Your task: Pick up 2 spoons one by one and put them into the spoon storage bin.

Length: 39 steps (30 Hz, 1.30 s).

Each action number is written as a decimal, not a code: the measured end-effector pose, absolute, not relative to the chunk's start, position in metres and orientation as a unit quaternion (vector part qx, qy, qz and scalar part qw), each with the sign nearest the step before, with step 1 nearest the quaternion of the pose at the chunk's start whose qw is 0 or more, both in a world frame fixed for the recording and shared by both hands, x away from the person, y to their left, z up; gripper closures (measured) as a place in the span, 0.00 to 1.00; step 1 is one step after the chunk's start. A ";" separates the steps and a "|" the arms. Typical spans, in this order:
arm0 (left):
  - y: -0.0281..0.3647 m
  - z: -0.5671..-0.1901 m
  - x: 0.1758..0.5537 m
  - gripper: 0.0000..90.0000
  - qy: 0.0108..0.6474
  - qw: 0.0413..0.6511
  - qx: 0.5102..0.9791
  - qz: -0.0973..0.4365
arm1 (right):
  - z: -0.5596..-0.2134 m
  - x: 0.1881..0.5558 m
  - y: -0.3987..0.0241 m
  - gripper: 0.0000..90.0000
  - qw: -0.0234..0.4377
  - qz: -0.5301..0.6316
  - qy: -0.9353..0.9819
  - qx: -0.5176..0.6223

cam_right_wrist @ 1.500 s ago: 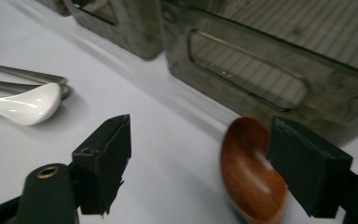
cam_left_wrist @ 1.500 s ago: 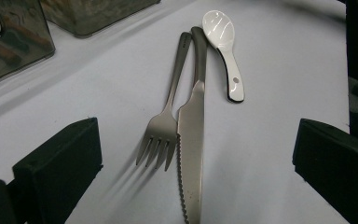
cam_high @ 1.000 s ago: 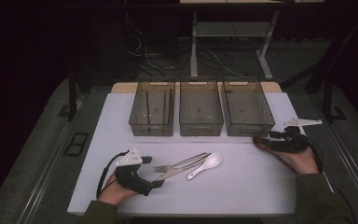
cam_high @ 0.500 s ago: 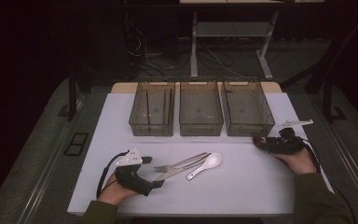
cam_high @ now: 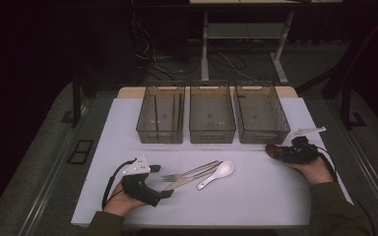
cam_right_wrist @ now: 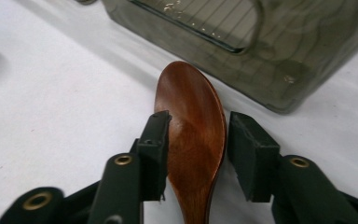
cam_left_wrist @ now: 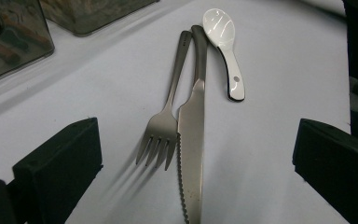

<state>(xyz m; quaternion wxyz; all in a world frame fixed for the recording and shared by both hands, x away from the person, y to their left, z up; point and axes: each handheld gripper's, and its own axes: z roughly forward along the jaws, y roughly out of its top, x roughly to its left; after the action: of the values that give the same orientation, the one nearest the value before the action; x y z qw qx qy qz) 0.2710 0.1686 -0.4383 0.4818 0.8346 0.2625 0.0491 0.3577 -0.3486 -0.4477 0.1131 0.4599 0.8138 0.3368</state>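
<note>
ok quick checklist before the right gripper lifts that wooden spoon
1. Wooden spoon between the right gripper jaws, which have just been closing: ok.
2. Both pads pressing on it: not ok, a gap shows at one pad.
3. Bin beside the spoon is empty: ok.
4. Left gripper open and idle over fork and knife: ok.
5. White spoon lies away from the right gripper: ok.

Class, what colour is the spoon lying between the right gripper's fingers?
The spoon is a glossy reddish-brown, like polished wood; the right gripper view shows it best.
</note>
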 end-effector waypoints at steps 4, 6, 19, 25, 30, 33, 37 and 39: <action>0.168 -0.438 0.271 0.01 0.263 0.482 0.835 0.049 | -0.447 0.356 -0.345 0.68 0.112 0.331 0.824 0.446; 0.168 -0.438 0.271 0.01 0.262 0.482 0.835 0.049 | -0.447 0.355 -0.343 0.69 0.115 0.326 0.830 0.438; 0.168 -0.438 0.271 0.01 0.262 0.481 0.835 0.049 | -0.445 0.353 -0.338 0.83 0.134 0.305 0.846 0.416; 0.168 -0.439 0.271 0.01 0.262 0.481 0.835 0.049 | -0.445 0.353 -0.337 0.89 0.134 0.302 0.849 0.411; 0.168 -0.438 0.271 0.01 0.262 0.481 0.835 0.049 | -0.445 0.353 -0.337 0.89 0.129 0.306 0.846 0.418; 0.168 -0.438 0.271 0.01 0.262 0.482 0.835 0.049 | -0.444 0.353 -0.338 0.89 0.124 0.311 0.845 0.418; 0.169 -0.438 0.271 0.01 0.262 0.481 0.835 0.049 | -0.440 0.352 -0.336 0.89 0.129 0.318 0.842 0.415; 0.169 -0.438 0.271 0.01 0.262 0.482 0.835 0.049 | -0.438 0.351 -0.335 0.90 0.132 0.323 0.841 0.414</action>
<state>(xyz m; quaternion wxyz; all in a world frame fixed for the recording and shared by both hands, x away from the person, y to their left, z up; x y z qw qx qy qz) 0.2710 0.1685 -0.4385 0.4817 0.8349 0.2618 0.0486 0.3508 -0.3350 -0.4384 0.1317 0.4141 0.8408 0.3229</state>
